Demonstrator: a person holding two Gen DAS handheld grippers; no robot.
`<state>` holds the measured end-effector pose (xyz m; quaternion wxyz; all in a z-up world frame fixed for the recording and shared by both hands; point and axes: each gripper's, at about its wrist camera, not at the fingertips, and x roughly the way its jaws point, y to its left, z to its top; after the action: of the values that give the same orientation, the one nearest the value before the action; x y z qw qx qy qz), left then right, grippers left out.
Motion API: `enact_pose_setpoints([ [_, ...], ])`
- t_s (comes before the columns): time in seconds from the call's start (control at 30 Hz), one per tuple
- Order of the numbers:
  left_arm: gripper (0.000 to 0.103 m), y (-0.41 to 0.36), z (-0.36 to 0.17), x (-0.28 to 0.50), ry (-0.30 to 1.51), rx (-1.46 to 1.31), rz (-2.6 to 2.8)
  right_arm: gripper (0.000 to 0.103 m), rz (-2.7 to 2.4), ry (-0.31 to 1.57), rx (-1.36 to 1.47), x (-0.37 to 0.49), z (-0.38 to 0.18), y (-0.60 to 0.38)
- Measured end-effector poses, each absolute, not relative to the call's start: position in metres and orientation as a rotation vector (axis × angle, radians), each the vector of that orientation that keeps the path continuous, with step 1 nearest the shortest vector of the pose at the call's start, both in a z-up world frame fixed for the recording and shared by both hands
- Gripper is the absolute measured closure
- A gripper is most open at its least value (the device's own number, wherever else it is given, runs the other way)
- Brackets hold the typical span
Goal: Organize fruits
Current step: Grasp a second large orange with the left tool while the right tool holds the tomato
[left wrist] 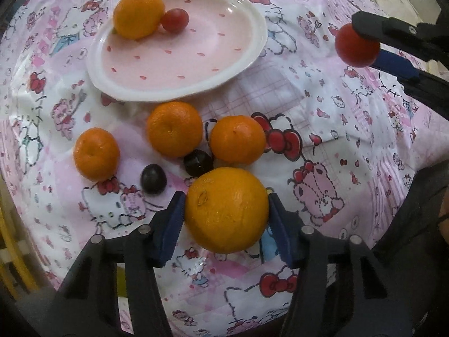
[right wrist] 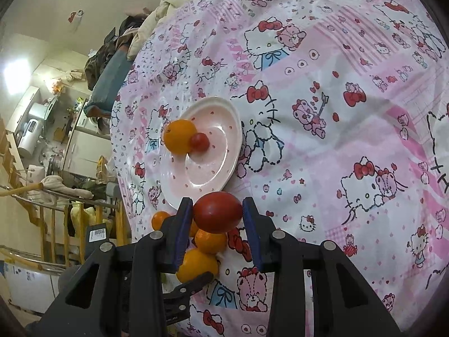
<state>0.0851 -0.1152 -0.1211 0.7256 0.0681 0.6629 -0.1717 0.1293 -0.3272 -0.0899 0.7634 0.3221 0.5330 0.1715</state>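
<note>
Your plate holds one orange and a tomato; your left gripper clamps an orange, your right gripper a tomato; three oranges and two dark fruits wait on the cloth

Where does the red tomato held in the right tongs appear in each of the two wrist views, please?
Left wrist view: the held tomato sits at the upper right, gripped by the right tongs, clear of the cloth.
Right wrist view: the same tomato is at lower centre, between the blue pads, just below the plate.
Shared landmark: the pink-dotted white plate carrying an orange and a small tomato.
</note>
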Motion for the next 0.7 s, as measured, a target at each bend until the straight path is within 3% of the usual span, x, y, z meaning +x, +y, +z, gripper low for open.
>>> enact_pose_setpoints([
  [0.37,0.05,-0.086,-0.087,0.072,1.41,0.091,-0.377,0.065,0.385,1.148,0.702,0.129,-0.086,-0.322],
  [0.7,0.05,-0.067,-0.043,0.07,1.255,0.085,-0.285,0.065,0.444,1.099,0.705,0.131,-0.066,-0.308],
])
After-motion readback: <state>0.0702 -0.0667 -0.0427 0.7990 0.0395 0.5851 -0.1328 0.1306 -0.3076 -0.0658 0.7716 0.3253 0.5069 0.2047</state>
